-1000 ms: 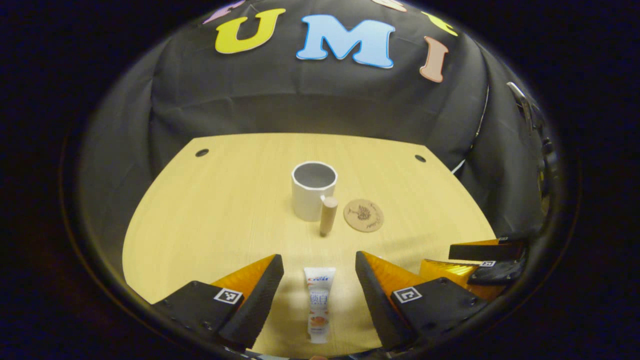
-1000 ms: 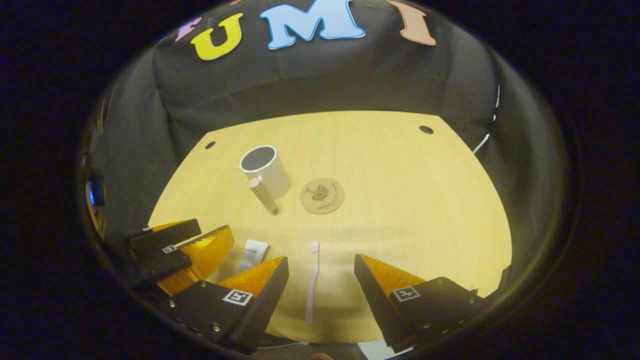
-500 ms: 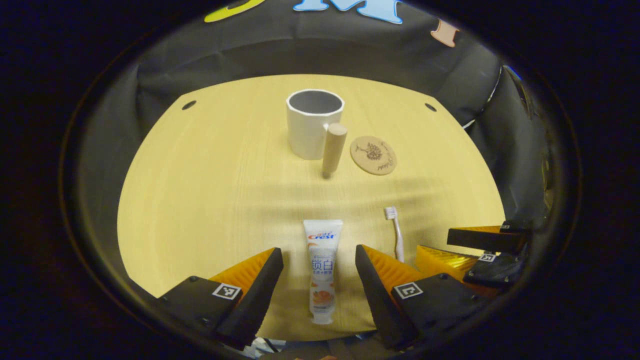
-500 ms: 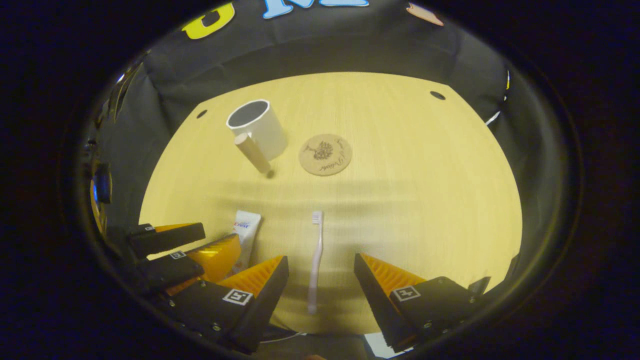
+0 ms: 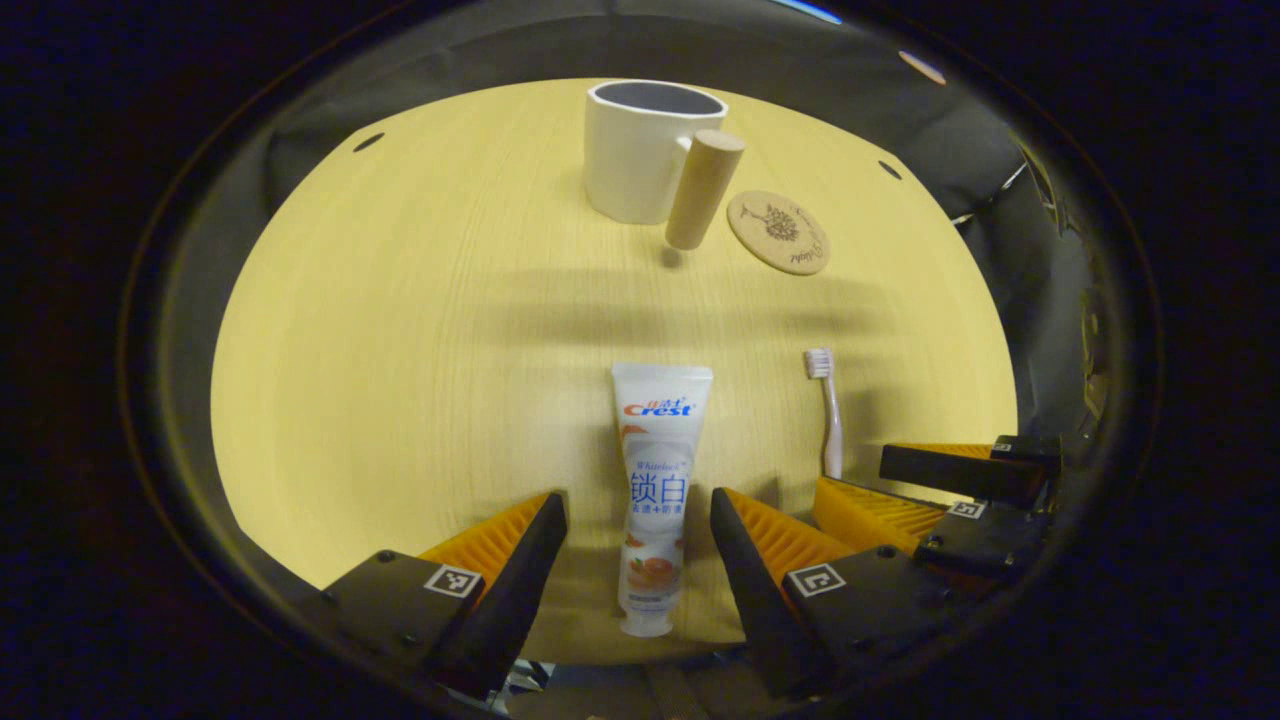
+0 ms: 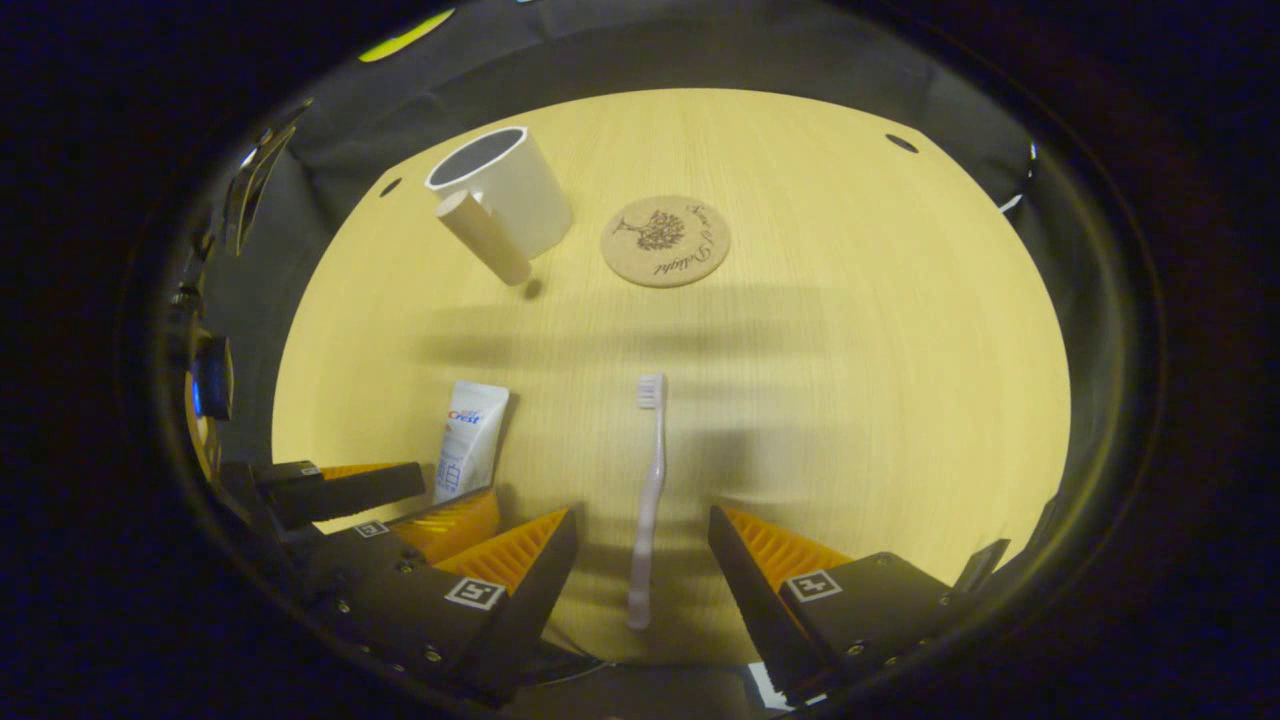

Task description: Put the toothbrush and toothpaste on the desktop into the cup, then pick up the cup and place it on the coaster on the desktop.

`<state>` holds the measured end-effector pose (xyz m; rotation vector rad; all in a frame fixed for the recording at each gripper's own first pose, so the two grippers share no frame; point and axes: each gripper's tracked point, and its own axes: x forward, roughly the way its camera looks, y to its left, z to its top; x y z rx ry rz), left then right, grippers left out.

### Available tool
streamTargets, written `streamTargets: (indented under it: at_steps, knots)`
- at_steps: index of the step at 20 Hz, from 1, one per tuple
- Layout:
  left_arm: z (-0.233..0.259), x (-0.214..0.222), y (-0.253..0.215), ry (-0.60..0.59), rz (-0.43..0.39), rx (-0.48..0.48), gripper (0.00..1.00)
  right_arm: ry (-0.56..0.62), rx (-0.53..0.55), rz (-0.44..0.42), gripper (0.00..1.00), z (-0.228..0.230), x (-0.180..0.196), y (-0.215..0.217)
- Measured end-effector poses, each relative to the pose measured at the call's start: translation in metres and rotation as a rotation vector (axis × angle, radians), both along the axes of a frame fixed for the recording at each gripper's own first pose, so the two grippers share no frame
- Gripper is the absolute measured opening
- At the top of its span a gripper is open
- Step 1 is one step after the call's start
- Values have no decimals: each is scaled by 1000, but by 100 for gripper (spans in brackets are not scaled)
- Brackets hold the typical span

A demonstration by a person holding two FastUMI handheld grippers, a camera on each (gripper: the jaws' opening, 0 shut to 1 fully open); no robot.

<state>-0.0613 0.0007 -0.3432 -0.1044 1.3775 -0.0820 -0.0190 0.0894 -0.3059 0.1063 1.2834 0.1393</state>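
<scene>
A white toothpaste tube (image 5: pixel 654 490) lies on the wooden desktop (image 5: pixel 400 350), its lower part between the fingers of my open left gripper (image 5: pixel 638 520), which straddles it without touching. A pale toothbrush (image 6: pixel 648 490) lies bristles away, its handle between the fingers of my open right gripper (image 6: pixel 640 535). A white cup (image 5: pixel 640 150) with a wooden peg handle (image 5: pixel 702 188) stands at the far side, empty as far as I see. The round cork coaster (image 5: pixel 780 232) lies just right of it. In the right gripper view the cup (image 6: pixel 505 190), the coaster (image 6: pixel 665 240) and the toothpaste tube (image 6: pixel 468 440) show too.
The right gripper (image 5: pixel 950 500) sits at the lower right of the left gripper view, beside the toothbrush (image 5: pixel 826 405). The left gripper (image 6: pixel 370 510) is at the lower left of the right gripper view. Small dark holes (image 5: pixel 367 142) mark the desktop's far corners.
Both grippers have tilted down and moved forward over the desktop. The toothpaste now reaches further up between the left fingers, the toothbrush further between the right fingers. Both stayed open.
</scene>
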Motion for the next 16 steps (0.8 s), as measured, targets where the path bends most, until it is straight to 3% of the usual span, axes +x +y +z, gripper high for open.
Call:
streamTargets:
  at_steps: [1, 2, 4, 7, 9, 10, 11, 13, 14, 16]
  knots:
    - [-2, -1, 1, 7, -5, 7, 99, 4, 0, 5, 87, -3, 0, 0]
    - [-5, -2, 2, 14, -6, 8, 92, 13, 1, 8, 88, -6, -1, 1]
    - [-7, -3, 6, 20, -15, 27, 95, 24, 9, 7, 88, -9, -2, 4]
    - [-7, -2, 6, 18, -36, 36, 91, 32, -9, 13, 88, -15, -2, 2]
    - [-7, -2, 4, 20, -46, 38, 80, 41, -16, 9, 87, -19, -4, -1]
    - [-8, -2, 5, 21, -54, 38, 69, 44, -23, 15, 82, -19, -4, -2]
    - [-7, -1, 3, 22, -62, 36, 70, 44, -26, 12, 81, -20, -4, -3]
    - [-7, -2, 2, 33, -55, 38, 52, 62, -31, 7, 66, -22, -5, -5]
    - [-8, -1, 3, 26, -65, 33, 44, 77, -33, 14, 50, -21, -10, -6]
    - [-9, 0, 3, 23, -71, 34, 46, 72, -45, -7, 50, -18, -9, -10]
